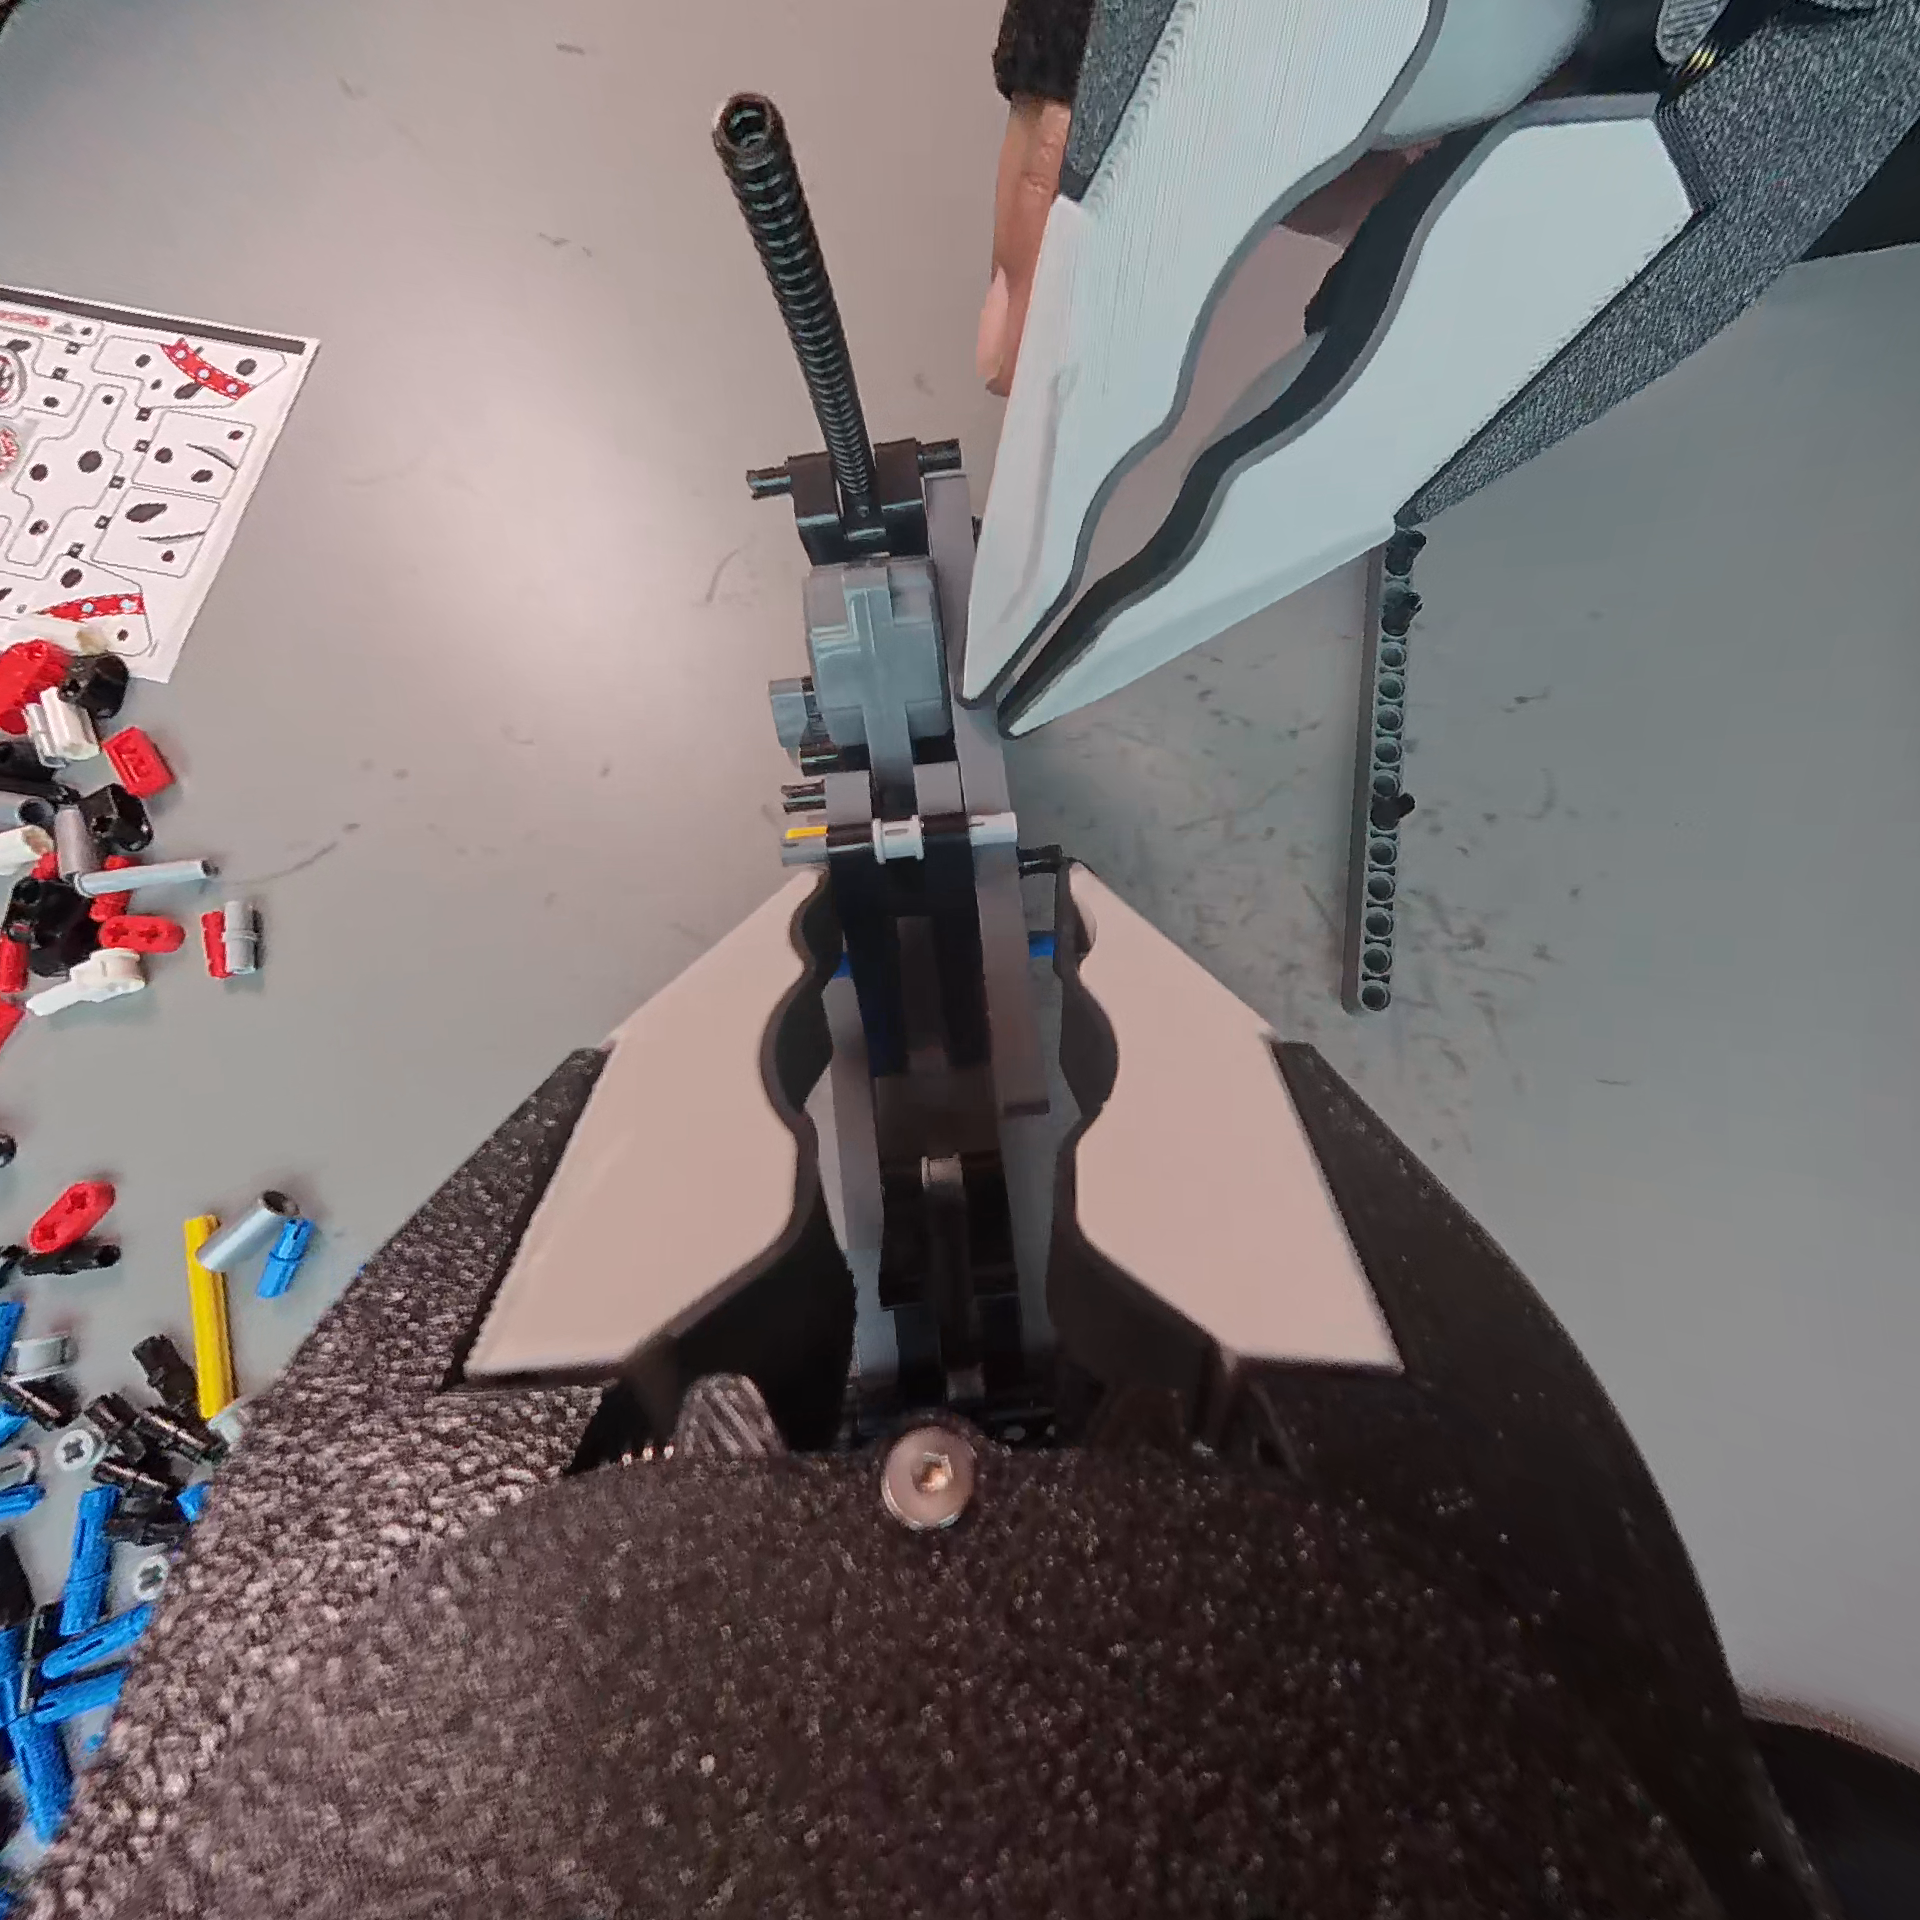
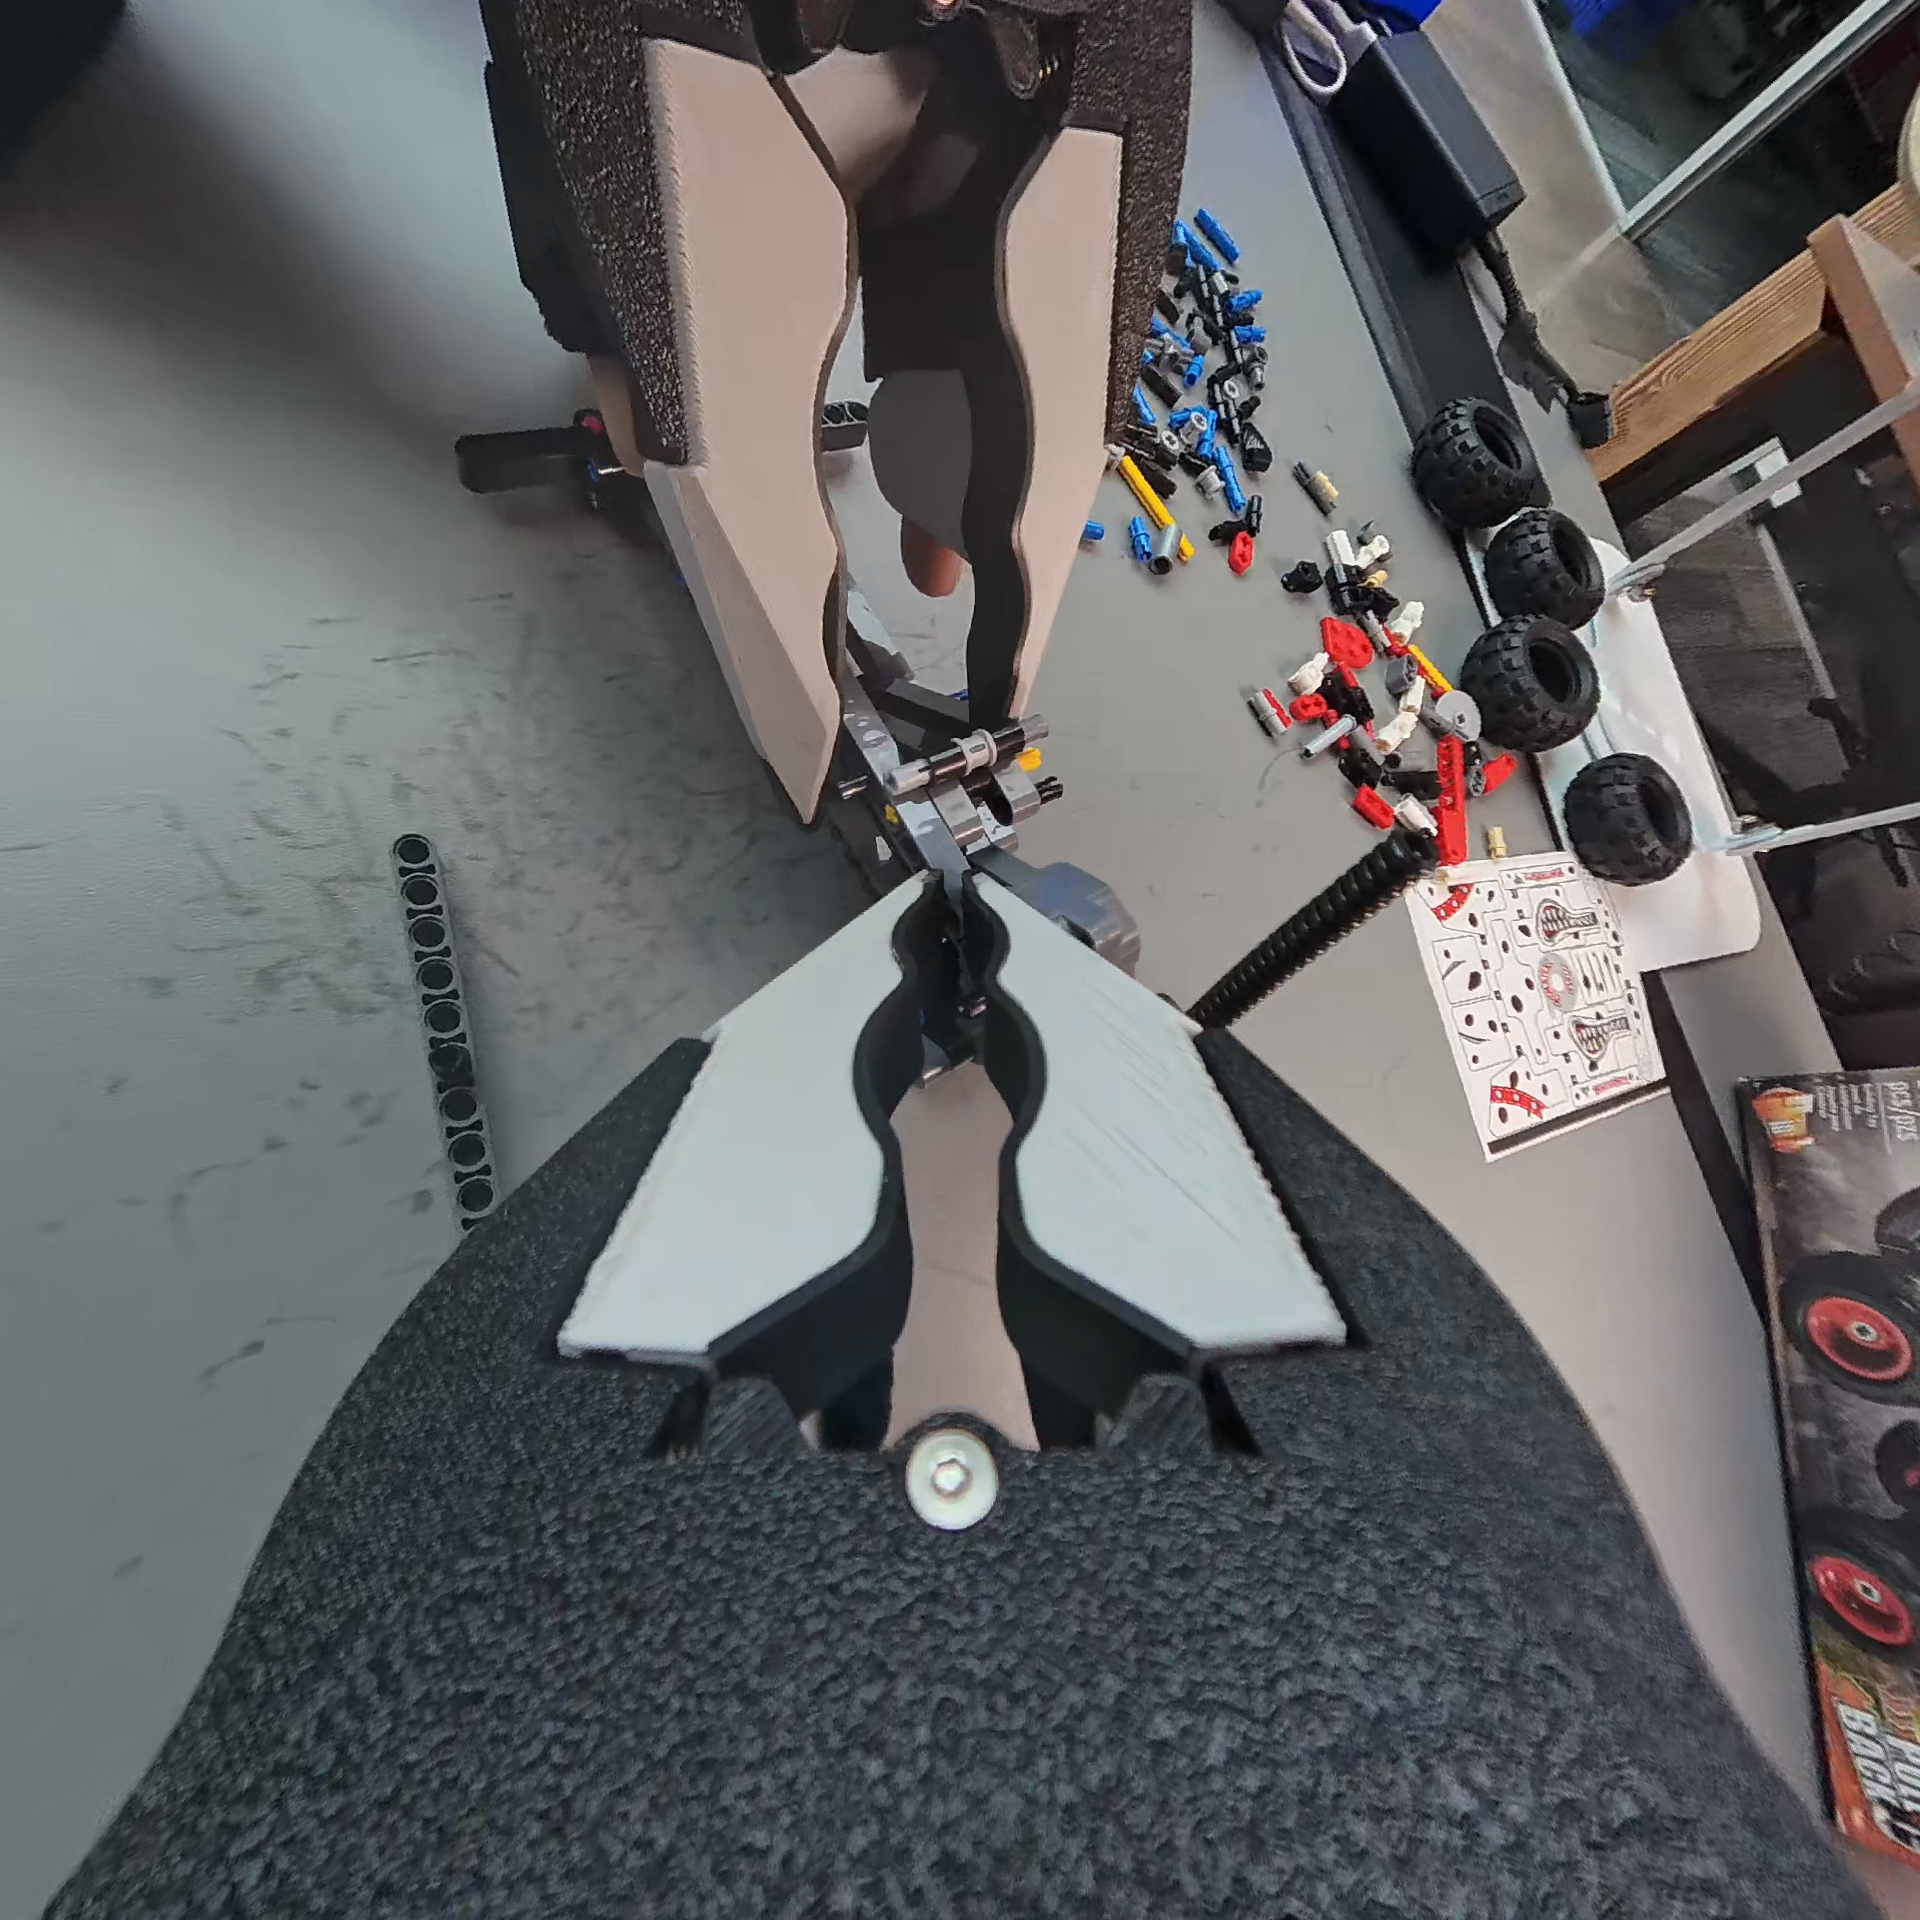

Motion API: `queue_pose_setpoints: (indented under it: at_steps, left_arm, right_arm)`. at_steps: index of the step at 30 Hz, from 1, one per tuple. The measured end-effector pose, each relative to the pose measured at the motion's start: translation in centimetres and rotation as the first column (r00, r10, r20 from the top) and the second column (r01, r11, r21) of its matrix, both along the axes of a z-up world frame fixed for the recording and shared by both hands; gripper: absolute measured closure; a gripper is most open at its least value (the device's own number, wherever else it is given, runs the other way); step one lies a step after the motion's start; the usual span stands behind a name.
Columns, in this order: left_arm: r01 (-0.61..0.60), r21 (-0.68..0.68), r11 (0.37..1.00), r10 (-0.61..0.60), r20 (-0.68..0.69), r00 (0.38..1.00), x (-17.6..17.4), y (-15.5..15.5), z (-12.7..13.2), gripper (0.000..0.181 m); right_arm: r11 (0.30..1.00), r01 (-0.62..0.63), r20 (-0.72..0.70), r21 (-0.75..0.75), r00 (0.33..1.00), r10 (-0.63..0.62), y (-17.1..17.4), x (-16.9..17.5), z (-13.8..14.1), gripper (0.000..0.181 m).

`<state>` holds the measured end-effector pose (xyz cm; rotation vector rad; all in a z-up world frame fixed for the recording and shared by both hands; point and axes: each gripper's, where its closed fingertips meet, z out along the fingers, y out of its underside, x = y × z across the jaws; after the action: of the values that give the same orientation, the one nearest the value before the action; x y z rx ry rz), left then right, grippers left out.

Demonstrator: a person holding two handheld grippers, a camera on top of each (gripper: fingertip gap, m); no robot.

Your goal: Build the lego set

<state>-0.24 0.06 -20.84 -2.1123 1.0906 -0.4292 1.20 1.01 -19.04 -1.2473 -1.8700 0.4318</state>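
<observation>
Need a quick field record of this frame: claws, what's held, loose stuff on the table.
left claw: shut on lego assembly
right claw: shut on lego assembly, at its other end
lego assembly: grey and black, with black ribbed hose sticking out
long grey beam: flat on table, untouched
loose pieces: red, black, white, blue piles
sticker sheet: beside the pieces
tyres: four, at table edge

Your left gripper [image 1: 940, 894] hides the lower half of the lego assembly [image 1: 904, 727] between its jaws. The sticker sheet [image 1: 125, 457] and the loose pile of pieces [image 1: 73, 1455] run off the left edge. In the right wrist view, the set's box [image 2: 1839, 1455] is cut off at the right edge, and the far beam [image 2: 520, 457] is blurred.
</observation>
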Motion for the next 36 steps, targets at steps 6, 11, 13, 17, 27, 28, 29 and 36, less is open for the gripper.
queue_pose_setpoints:
  at_steps: [6, 11, 13, 17, 27, 28, 29, 36]
  left_arm:
    - [-0.024, 0.008, 1.0, 0.024, -0.014, 1.0, -0.3, 0.1, 0.0, 0.145]
    - [-0.045, 0.002, 0.999, 0.045, -0.025, 0.999, -0.3, 0.2, 0.0, 0.145]
    - [-0.036, -0.01, 0.999, 0.036, -0.026, 0.999, -0.2, -0.1, 0.0, 0.145]
    - [-0.005, 0.016, 1.0, 0.006, -0.078, 0.997, -0.1, -0.9, 0.1, 0.141]
    - [0.04, -0.043, 0.998, -0.036, 0.076, 0.996, 0.1, -0.5, 0.2, 0.144]
    - [0.042, -0.035, 0.998, -0.039, 0.082, 0.996, 0.1, -0.4, 0.2, 0.144]
    - [0.045, -0.03, 0.999, -0.042, 0.087, 0.995, 0.2, -0.3, 0.1, 0.144]
    - [0.09, -0.031, 0.995, -0.086, 0.117, 0.989, 1.0, -0.6, 0.1, 0.145]
  right_arm:
    - [0.998, 0.004, -0.023, 0.055, 1.0, -0.003, 0.1, -0.2, -0.1, 0.179]
    - [0.992, -0.044, -0.018, 0.116, 0.999, 0.046, 0.1, -0.1, 0.0, 0.18]
    - [0.992, -0.07, -0.031, 0.105, 0.997, 0.073, -0.2, 0.0, 0.1, 0.178]
    - [0.977, -0.204, -0.012, 0.065, 0.979, 0.205, -1.6, 1.2, 0.4, 0.17]
    - [0.933, -0.252, -0.119, -0.257, 0.966, 0.228, 3.2, 2.5, 3.5, 0.119]
    - [0.922, -0.265, -0.118, -0.283, 0.963, 0.241, 3.1, 2.0, 2.7, 0.116]
    - [0.908, -0.282, -0.118, -0.309, 0.959, 0.257, 2.9, 1.6, 2.1, 0.114]
    - [0.813, -0.372, -0.104, -0.448, 0.925, 0.365, 0.9, -0.3, -0.3, 0.119]
